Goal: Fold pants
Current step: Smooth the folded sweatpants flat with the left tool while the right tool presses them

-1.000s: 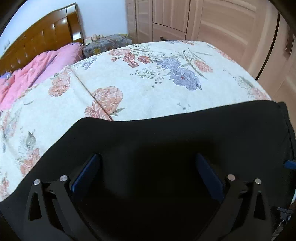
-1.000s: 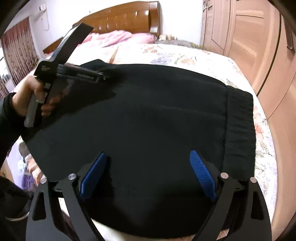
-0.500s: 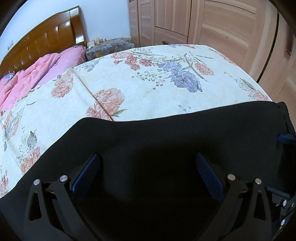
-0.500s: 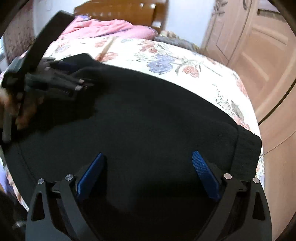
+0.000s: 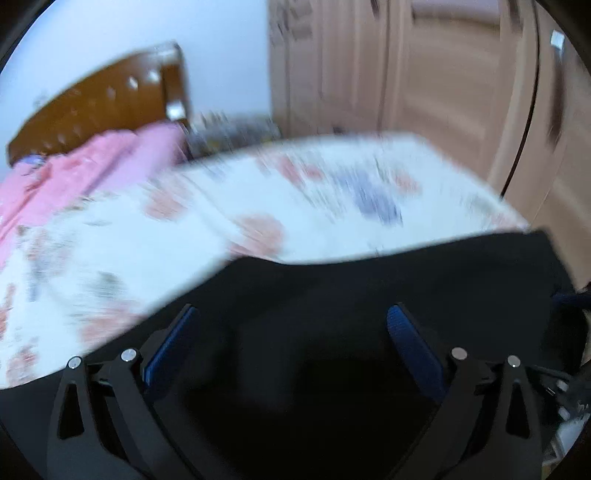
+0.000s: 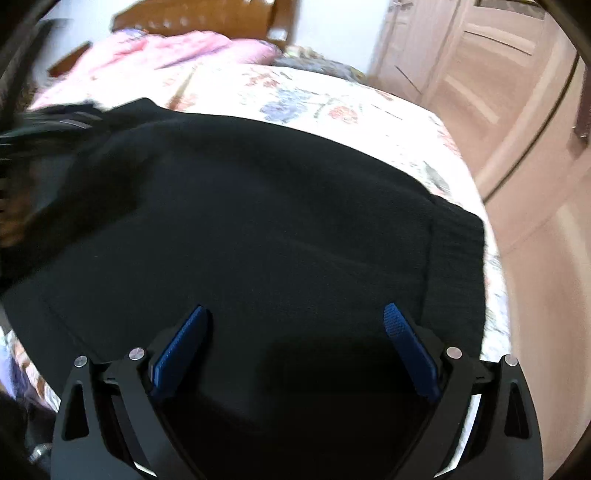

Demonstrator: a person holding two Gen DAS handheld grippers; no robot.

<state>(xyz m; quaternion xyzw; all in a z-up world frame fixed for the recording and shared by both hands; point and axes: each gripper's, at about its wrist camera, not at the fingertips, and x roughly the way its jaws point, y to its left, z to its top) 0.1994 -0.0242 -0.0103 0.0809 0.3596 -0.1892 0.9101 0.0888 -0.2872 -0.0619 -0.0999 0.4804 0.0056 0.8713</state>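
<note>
Both grippers' jaws spread wide over black pants (image 6: pixel 258 221) — nothing gripped.

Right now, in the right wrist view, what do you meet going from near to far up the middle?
Right claw → black pants → floral bedspread → pink quilt → wooden headboard.

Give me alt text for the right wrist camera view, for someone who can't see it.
Black pants lie spread flat on a floral bedspread, with the open right gripper over their near edge, its blue pads apart and holding nothing. The ribbed waistband lies to the right; pink bedding, a wooden headboard and wardrobe doors sit behind, blurred.
</note>
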